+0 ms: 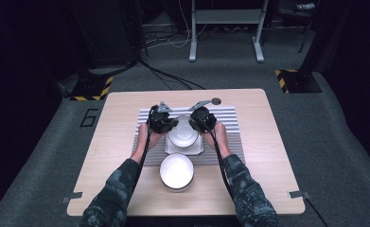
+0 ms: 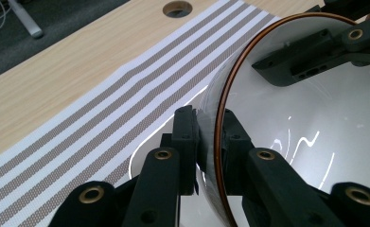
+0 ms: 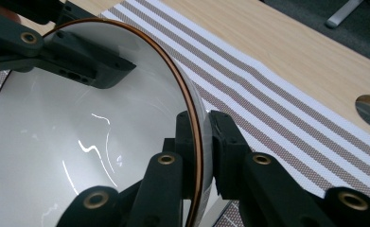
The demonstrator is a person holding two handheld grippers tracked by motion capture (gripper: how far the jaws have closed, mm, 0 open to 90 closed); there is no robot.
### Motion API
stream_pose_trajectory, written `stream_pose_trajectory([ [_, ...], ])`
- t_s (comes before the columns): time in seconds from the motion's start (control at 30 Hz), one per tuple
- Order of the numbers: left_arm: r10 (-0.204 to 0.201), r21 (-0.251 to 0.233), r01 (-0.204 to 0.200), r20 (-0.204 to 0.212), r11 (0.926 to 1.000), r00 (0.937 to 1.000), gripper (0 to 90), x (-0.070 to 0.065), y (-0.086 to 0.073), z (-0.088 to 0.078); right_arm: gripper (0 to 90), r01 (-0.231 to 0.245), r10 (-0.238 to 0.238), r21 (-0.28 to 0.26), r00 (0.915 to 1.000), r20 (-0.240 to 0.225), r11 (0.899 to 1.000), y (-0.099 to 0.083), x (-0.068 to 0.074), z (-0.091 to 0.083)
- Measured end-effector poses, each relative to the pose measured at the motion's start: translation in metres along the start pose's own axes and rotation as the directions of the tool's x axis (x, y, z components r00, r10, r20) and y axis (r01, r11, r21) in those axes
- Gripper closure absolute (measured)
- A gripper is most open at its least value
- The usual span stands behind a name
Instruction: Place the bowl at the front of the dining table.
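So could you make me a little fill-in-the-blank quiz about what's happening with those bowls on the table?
1. Both grippers are shut on the rim of the same white ____.
2. The held bowl hangs over a white square ____.
3. The placemat under it is patterned with grey and white ____.
4. A second bowl sits ____ to the person than the held one.

Missing words: bowl; plate; stripes; nearer

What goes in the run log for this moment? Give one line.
left gripper: shut on bowl rim | right gripper: shut on opposite rim | bowl: over square plate on striped mat | second bowl: nearer, untouched
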State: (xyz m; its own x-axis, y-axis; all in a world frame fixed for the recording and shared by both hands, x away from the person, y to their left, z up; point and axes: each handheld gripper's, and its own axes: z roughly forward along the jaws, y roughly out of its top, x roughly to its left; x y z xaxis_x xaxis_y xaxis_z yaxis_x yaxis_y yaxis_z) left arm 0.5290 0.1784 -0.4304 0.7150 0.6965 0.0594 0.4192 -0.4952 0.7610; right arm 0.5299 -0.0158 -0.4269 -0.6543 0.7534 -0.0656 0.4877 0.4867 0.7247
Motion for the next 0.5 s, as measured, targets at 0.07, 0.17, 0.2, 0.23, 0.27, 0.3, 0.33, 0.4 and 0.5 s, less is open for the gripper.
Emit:
stream_pose_trajectory([
  [0.07,-0.009,0.006,0.009,-0.003,0.9999,1.0000,80.1,0.000,-0.002,0.001,82.8,0.000,0.000,0.011,1.0000,-0.007,1.000,-0.001,-0.001,0.004],
  [0.17,-0.017,0.030,0.017,-0.002,0.9994,0.9999,80.1,0.002,-0.004,0.003,82.8,-0.012,0.012,0.021,0.9999,-0.009,1.000,-0.002,-0.001,0.009],
  [0.2,-0.020,0.039,0.020,-0.001,0.9991,0.9998,80.1,0.002,-0.004,0.004,82.8,-0.010,0.010,0.026,0.9999,-0.010,1.000,-0.003,-0.001,0.010],
  [0.23,-0.022,0.044,0.022,-0.002,0.9988,0.9998,80.2,0.003,-0.005,0.005,82.7,-0.014,0.014,0.032,0.9998,-0.014,0.999,-0.003,-0.001,0.012],
  [0.27,-0.024,0.051,0.024,-0.002,0.9984,0.9997,80.3,0.003,-0.006,0.006,82.8,-0.016,0.016,0.039,0.9997,-0.018,0.999,-0.004,-0.001,0.013],
  [0.3,-0.029,0.055,0.030,-0.002,0.9981,0.9996,80.4,0.004,-0.007,0.007,82.8,-0.022,0.023,0.044,0.9995,-0.022,0.999,-0.004,-0.001,0.015],
  [0.33,-0.036,0.059,0.036,-0.001,0.9976,0.9993,80.6,0.004,-0.007,0.008,82.8,-0.026,0.028,0.048,0.9992,-0.028,0.998,-0.005,-0.002,0.017],
  [0.4,-0.044,0.068,0.044,-0.002,0.9967,0.9990,80.8,0.005,-0.009,0.011,82.7,-0.043,0.045,0.060,0.9982,-0.039,0.997,-0.006,-0.003,0.020],
  [0.5,-0.068,0.094,0.066,0.015,0.9934,0.9976,80.5,0.008,-0.012,0.017,82.6,-0.061,0.066,0.085,0.9962,-0.058,0.995,-0.009,-0.006,0.027],
])
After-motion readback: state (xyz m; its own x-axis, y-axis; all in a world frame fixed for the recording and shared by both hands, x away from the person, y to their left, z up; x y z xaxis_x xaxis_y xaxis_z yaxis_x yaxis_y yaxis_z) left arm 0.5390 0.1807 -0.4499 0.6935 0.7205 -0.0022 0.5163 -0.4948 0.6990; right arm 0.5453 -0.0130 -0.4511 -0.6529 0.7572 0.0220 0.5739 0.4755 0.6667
